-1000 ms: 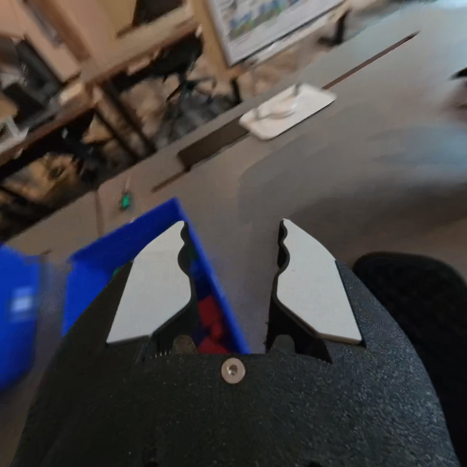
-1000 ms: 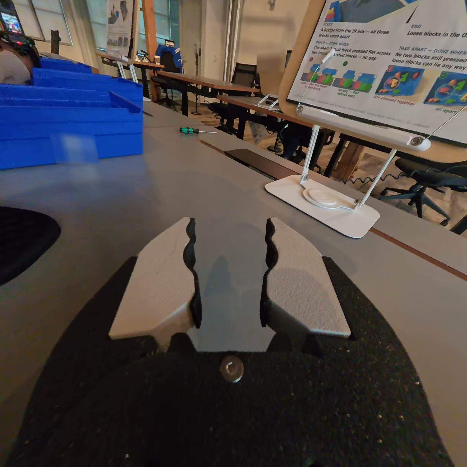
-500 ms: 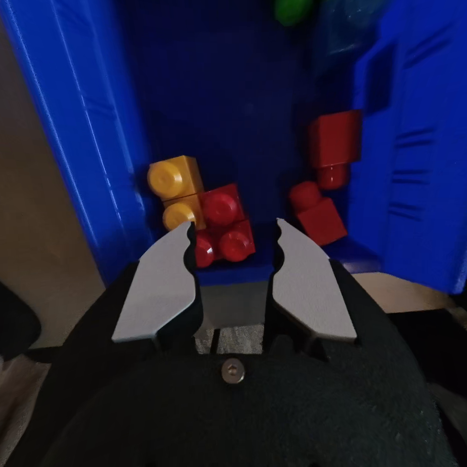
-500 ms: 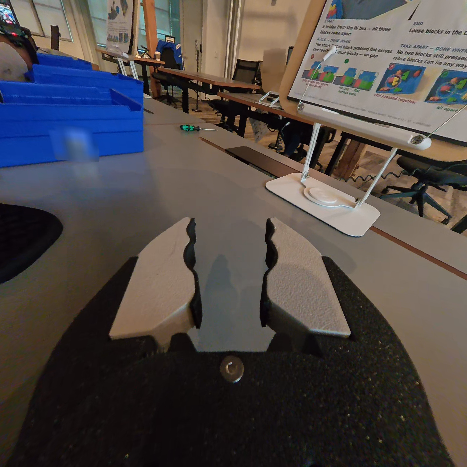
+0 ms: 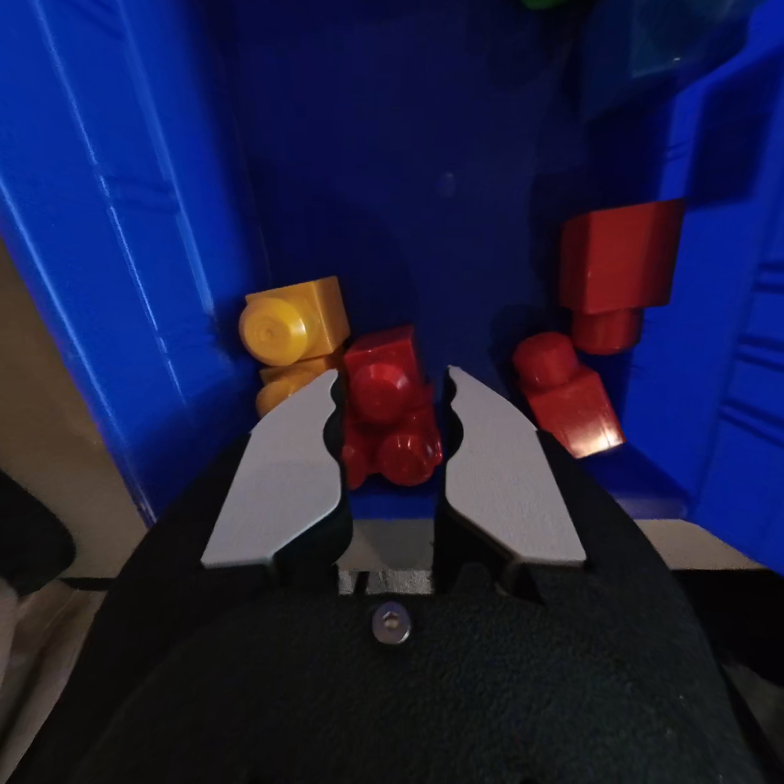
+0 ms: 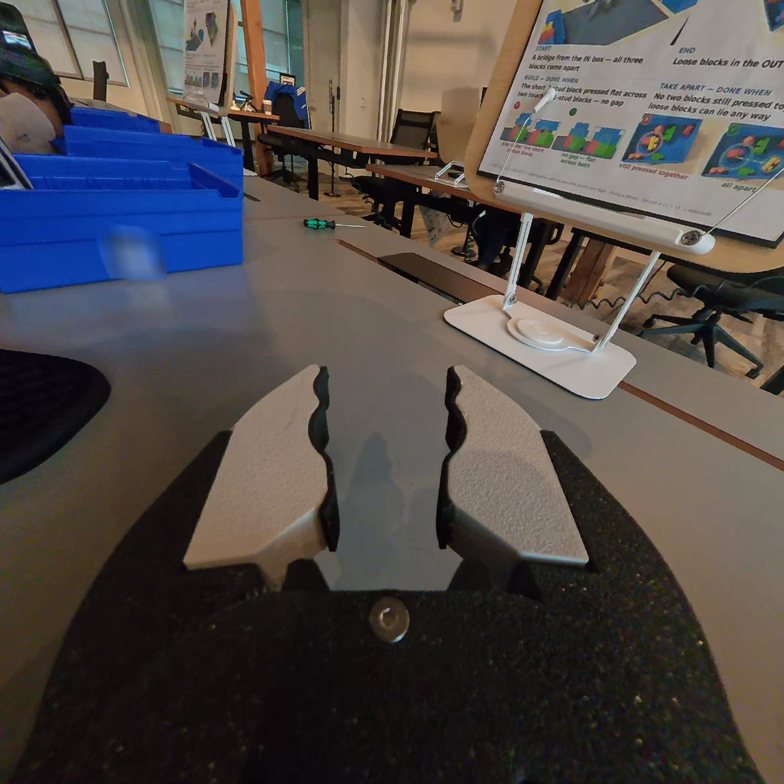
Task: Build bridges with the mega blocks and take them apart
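In the left wrist view, a blue bin (image 5: 106,254) holds mega blocks. A red block (image 5: 388,407) with its studs facing me lies at the near wall, against a yellow block (image 5: 292,335). My left gripper (image 5: 392,377) is open and reaches into the bin, with one jaw close on each side of the red block. Two single red blocks (image 5: 564,403) (image 5: 615,271) lie to the right. My right gripper (image 6: 386,373) is open and empty, low over the grey table (image 6: 297,331).
Stacked blue bins (image 6: 127,212) stand at the left of the right wrist view. A white stand (image 6: 539,343) with an instruction sheet is at the right, with a green-handled screwdriver (image 6: 322,223) behind. A black mat (image 6: 42,407) lies at the left. A person (image 6: 25,85) sits behind the bins. Some 60 cm of space lies between my two pairs of fingers.
My left gripper swung from the table view down into the blue bin, moved closer to the blocks, and its jaws narrowed around the red block. The right gripper has barely moved.
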